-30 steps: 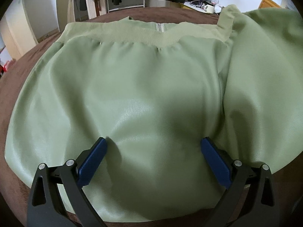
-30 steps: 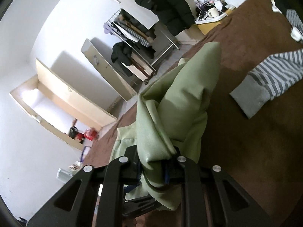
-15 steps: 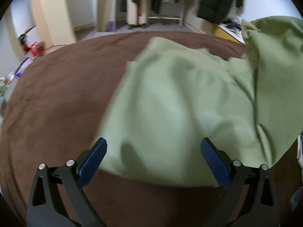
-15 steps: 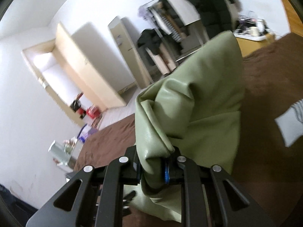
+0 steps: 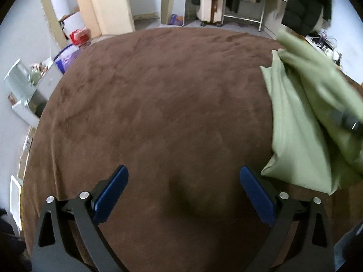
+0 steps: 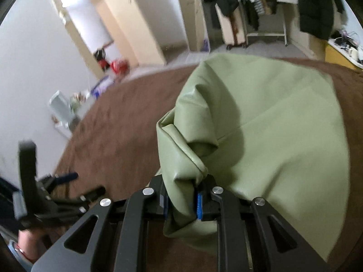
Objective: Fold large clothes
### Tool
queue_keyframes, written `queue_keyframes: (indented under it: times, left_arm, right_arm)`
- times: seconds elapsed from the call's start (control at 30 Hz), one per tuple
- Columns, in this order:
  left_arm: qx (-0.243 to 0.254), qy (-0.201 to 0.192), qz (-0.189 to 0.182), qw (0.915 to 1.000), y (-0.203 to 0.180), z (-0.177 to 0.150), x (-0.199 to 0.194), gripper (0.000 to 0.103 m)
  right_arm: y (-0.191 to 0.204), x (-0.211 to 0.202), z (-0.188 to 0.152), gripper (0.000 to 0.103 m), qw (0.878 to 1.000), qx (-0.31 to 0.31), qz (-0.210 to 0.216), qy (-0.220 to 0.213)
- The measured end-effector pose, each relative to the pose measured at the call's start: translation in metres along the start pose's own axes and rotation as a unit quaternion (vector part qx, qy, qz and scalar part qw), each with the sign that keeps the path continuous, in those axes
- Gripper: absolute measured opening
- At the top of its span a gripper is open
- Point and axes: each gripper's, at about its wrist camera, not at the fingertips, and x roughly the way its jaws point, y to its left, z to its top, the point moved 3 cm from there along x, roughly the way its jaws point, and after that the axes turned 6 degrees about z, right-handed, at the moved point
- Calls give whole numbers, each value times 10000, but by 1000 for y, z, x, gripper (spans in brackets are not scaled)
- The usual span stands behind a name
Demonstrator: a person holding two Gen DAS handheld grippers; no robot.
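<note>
Right hand-held gripper (image 6: 181,200) clamps bunched green garment (image 6: 267,140), hiding its pads; left hand-held gripper (image 5: 183,192) gapes empty.

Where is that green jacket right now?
The green jacket hangs bunched in the right gripper, above the brown blanket. In the left wrist view it is at the right edge, beside the open, empty left gripper.

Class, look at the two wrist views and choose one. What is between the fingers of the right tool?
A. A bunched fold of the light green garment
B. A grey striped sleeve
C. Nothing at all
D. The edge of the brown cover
A. In the right wrist view the right tool is shut on a gathered fold of the green garment, which drapes over the brown cover.
</note>
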Motion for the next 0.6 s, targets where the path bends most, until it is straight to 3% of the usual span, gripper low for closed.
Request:
queue_keyframes:
  times: [0.17, 0.33, 0.37, 0.4, 0.47, 0.6]
  left_arm:
    - [-219, 181, -123, 9995, 10, -11, 12, 96]
    - [-315, 216, -177, 9991, 12, -11, 20, 96]
    - [-330, 197, -176, 9991, 12, -10, 19, 96]
    - [-372, 158, -186, 9990, 13, -8, 17, 96]
    - [-454, 102, -335, 9984, 15, -3, 14, 96]
    - [-389, 17, -283, 9988, 19, 8, 6, 96]
  right_arm:
    - [4, 44, -28, 19, 9967, -234, -399, 667]
    - [-9, 49, -30, 22, 9977, 48, -254, 626]
    - [-9, 45, -31, 27, 9978, 38, -259, 603]
    - [-8, 41, -30, 45, 9980, 59, -204, 602]
    - [-3, 29, -28, 66, 9980, 219, 136, 578]
    - [22, -23, -30, 69, 9969, -665, 169, 380]
